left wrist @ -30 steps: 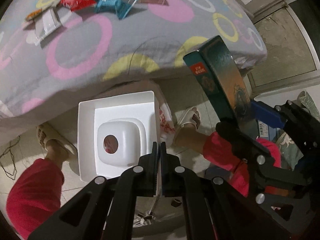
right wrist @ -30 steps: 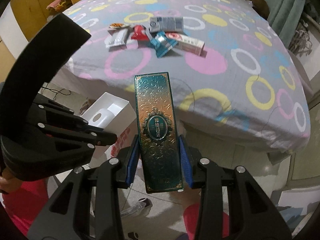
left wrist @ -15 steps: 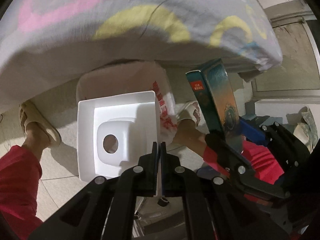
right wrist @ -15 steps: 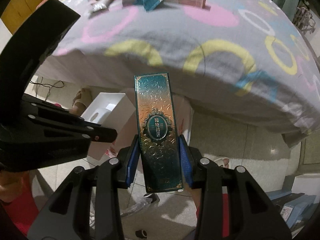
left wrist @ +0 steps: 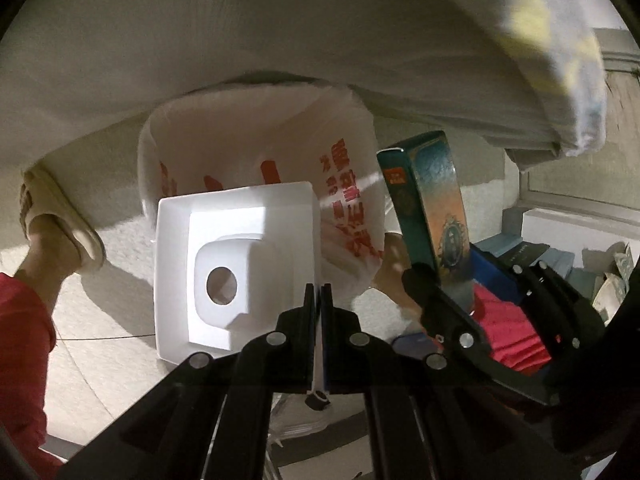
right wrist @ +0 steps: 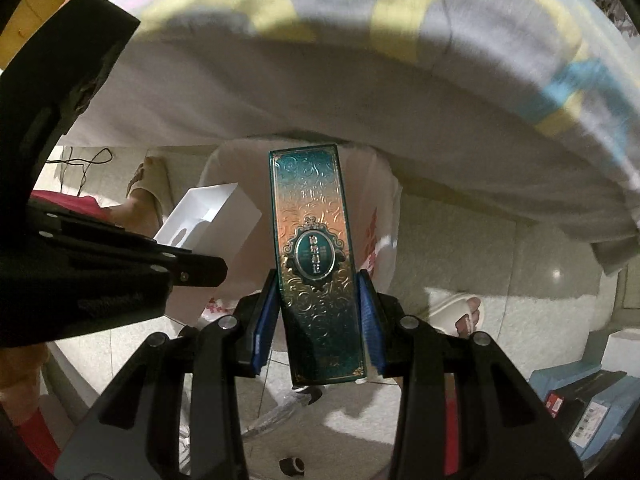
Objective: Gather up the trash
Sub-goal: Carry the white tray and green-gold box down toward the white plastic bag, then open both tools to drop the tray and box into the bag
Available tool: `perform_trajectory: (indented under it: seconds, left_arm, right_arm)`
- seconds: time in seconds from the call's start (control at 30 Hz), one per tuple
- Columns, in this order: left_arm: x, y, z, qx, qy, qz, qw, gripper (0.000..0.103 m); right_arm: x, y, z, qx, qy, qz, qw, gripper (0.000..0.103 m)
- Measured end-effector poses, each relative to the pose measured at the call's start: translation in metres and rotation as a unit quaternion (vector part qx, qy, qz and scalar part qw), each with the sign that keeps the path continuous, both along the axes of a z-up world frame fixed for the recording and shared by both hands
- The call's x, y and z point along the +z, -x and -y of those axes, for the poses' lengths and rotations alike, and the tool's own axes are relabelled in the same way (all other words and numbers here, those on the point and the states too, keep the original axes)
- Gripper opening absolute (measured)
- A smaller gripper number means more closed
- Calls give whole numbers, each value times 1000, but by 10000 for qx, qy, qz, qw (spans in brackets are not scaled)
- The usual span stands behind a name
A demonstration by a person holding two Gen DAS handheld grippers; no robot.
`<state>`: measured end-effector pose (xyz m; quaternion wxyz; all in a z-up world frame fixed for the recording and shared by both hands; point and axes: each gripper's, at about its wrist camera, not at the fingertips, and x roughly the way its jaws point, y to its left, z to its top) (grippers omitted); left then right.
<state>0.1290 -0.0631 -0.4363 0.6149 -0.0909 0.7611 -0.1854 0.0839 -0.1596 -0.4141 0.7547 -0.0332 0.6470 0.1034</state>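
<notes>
Bag [left wrist: 256, 148]: far rim tucked under the bedsheet [left wrist: 280, 32], near side hidden behind the white box [left wrist: 236, 264]; red print too warped to read. Bedsheet blurred, cut off by the top edge. Teal box [right wrist: 316, 264] covers the bag's middle in the right view; label characters too small to read.

Lowered from above the bed, white tray [left wrist: 236, 264] and teal box [right wrist: 316, 264] now over the bag [left wrist: 256, 152], mouth at 12 o'clock.

Dim, fisheye-warped edges, motion blur, hard floor shadows.
</notes>
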Motion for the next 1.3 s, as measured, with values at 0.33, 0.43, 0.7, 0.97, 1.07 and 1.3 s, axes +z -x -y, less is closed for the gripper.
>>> perform_trajectory:
  seconds: [0.33, 0.43, 0.7, 0.97, 1.07, 1.3]
  left_arm:
    - [-40, -9, 1, 318, 57, -309, 9990, 3]
    - [-52, -13, -1, 469, 38, -394, 9981, 3]
    - [-75, -23, -2, 888, 296, -627, 9936, 3]
    - [-89, -26, -3, 821, 178, -768, 9935, 4]
    - [-94, -27, -4, 805, 28, -817, 9934, 9]
    - [-95, -29, -14, 883, -217, -803, 9926, 48]
  right_arm:
    - [-42, -8, -4, -60, 53, -319, 9995, 38]
    - [-52, -11, 1, -61, 76, -407, 9991, 38]
    - [-78, -17, 1, -126, -3, -649, 9978, 38]
    - [-100, -25, 1, -228, -153, -847, 9960, 38]
    - [-110, -29, 2, -293, -177, -899, 9954, 39]
    - [-113, -31, -1, -259, -197, -835, 9960, 62]
